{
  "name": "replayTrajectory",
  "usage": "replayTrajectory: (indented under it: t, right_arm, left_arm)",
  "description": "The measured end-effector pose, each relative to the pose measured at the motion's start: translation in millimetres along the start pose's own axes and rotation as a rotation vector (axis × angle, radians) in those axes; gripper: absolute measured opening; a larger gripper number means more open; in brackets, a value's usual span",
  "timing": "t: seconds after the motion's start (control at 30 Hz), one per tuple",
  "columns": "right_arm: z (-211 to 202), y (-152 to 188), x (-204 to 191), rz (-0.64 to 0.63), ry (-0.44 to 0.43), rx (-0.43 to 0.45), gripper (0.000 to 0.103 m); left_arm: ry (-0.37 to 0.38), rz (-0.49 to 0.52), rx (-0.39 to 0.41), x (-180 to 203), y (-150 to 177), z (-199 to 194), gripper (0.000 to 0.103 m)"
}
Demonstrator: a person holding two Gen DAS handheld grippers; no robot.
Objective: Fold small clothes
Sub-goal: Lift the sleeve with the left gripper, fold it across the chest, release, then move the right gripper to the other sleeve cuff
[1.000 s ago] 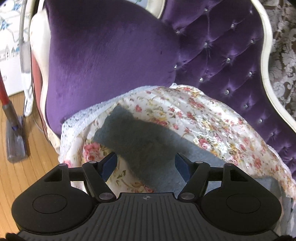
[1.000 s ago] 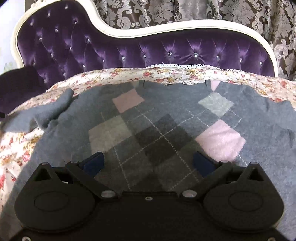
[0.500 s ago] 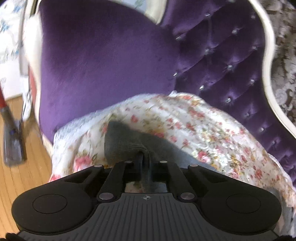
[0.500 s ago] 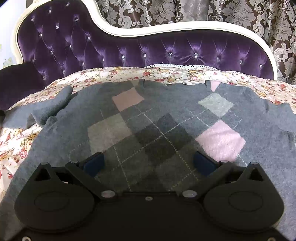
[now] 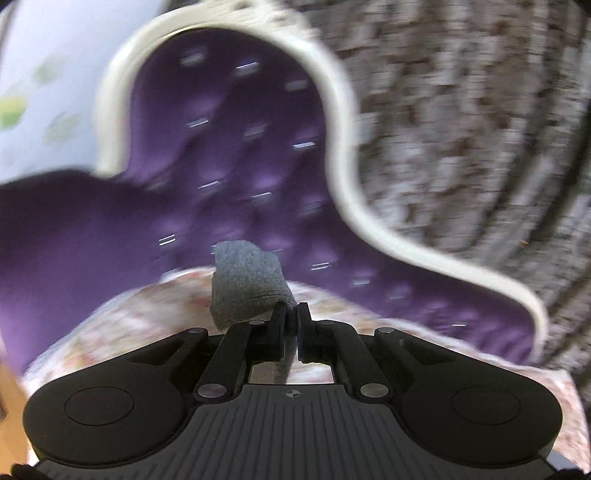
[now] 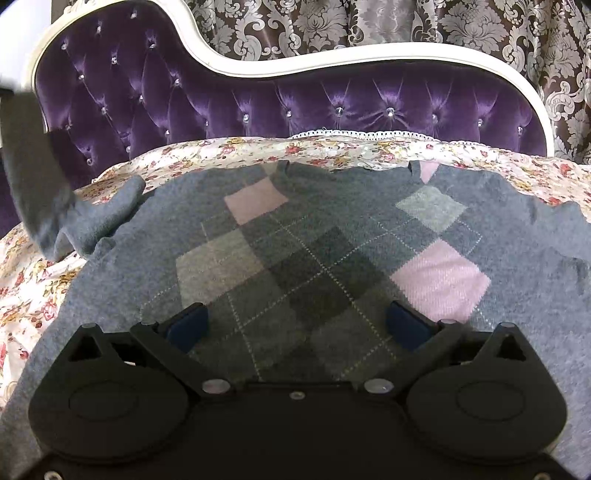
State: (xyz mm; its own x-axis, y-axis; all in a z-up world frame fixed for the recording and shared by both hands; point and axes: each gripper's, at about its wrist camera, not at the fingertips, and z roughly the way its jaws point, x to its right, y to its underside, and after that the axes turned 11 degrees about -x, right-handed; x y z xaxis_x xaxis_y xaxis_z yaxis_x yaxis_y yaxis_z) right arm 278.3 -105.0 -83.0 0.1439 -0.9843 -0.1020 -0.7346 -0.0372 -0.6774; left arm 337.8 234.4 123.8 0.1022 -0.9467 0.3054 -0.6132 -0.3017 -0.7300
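Clearly the left gripper [image 5: 291,316] has its black jaws pinched together on a fold of grey knitted fabric, the sleeve [image 5: 248,284] of the grey argyle sweater [image 6: 317,258] with pink and pale grey diamonds; the cloth stands up ahead of the fingertips, lifted off the cream floral bedspread [image 5: 147,321]. That view is blurred, with the purple tufted velvet sofa back [image 5: 229,155] and its white curved frame [image 5: 343,155] behind. From the right wrist camera the sweater body lies spread flat on the floral bedspread [image 6: 229,147], its neckline toward the sofa back [image 6: 332,107], while the sleeve [image 6: 40,184] rises at far left, off the cover. The right gripper [image 6: 298,325] hovers low over the sweater's lower half, its blue-padded fingers [image 6: 186,325] spread wide with nothing between them. Patterned grey damask curtains [image 6: 369,26] hang behind the sofa
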Motion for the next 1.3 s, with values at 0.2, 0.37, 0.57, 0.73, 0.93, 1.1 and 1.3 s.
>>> replayTrajectory:
  t: [0.2,0.37,0.57,0.73,0.93,1.1,1.3]
  right_arm:
    - [-2,-1,6,0.030,-0.034,0.007,0.103]
    - [-5,-8,14,0.061,-0.080,-0.011,0.103]
    - [-37,-14,49,0.177,-0.152,0.017,0.102]
    - [-58,-19,85,0.272,-0.182,0.019,0.102]
    - [-73,-31,99,0.244,-0.183,0.030,0.102]
    - [-62,-48,94,0.215,-0.269,-0.003,0.102]
    - [-36,-74,64,0.107,-0.339,-0.028,0.067]
  left_arm:
    - [0.203,0.111,0.006,106,-6,1,0.005]
    - [0.311,0.190,-0.023,178,11,20,0.005]
    - [0.385,0.210,-0.106,216,48,41,0.007]
    - [0.288,0.257,-0.125,206,95,33,0.042]
    - [0.172,0.195,-0.127,154,171,31,0.063]
    - [0.015,0.236,-0.121,141,217,30,0.066]
    - [-0.061,0.223,-0.199,127,247,48,0.067]
